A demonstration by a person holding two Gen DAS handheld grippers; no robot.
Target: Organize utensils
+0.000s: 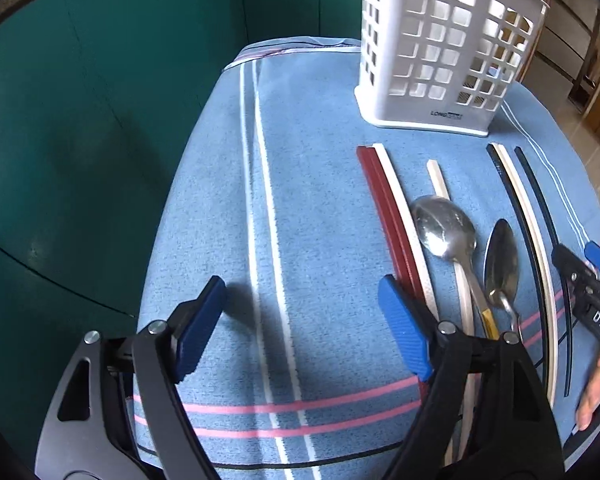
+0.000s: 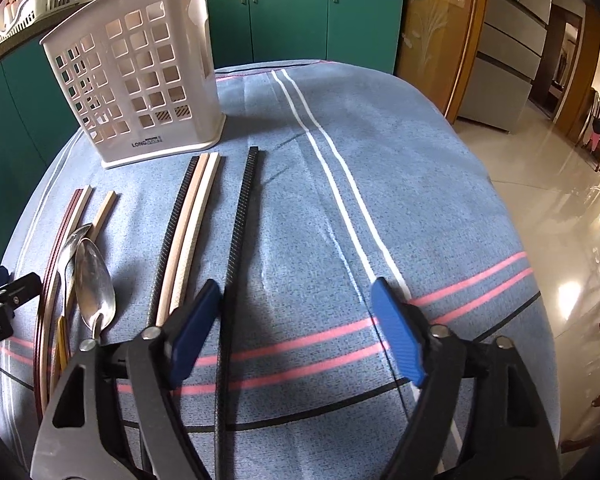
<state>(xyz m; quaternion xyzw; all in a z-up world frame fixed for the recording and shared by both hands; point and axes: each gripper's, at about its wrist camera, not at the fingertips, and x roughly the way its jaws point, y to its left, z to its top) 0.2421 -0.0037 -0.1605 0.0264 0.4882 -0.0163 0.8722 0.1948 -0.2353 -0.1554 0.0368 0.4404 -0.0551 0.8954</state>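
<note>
1. Bench (image 2: pixel 380 184) is covered with a blue cloth carrying white, pink and dark stripes; green cabinet doors (image 2: pixel 288 16) stand behind it.
2. White perforated utensil holder (image 1: pixel 440 48) stands upright at the far side of the bench. Nothing can be seen inside it through the holes.
3. All utensils lie flat on the cloth in a row in front of the holder, handles toward the cameras.
4. Row as seen from the left wrist, left to right: red chopstick pair (image 1: pixel 384 208) with a white chopstick touching its right side; a single white chopstick (image 1: pixel 440 180); large spoon (image 1: pixel 444 224), bowl up, lying over that chopstick; smaller spoon (image 1: pixel 500 260) just beside it; a black and a cream chopstick together (image 1: pixel 516 200); a lone black chopstick (image 1: pixel 536 188) furthest right.
5. Left claw (image 1: pixel 300 320): blue pads spread wide, nothing between them, only bare cloth. Its right pad sits just beside the red pair; contact cannot be told.
6. Right claw (image 2: pixel 296 320): pads spread wide, gripping nothing. The lone black chopstick (image 2: pixel 240 240) runs between the pads, close to the left one and clear of the right one; it lies on the cloth.
7. A hand (image 1: pixel 592 396) on the right claw's body shows at the edge of the left wrist view.
</note>
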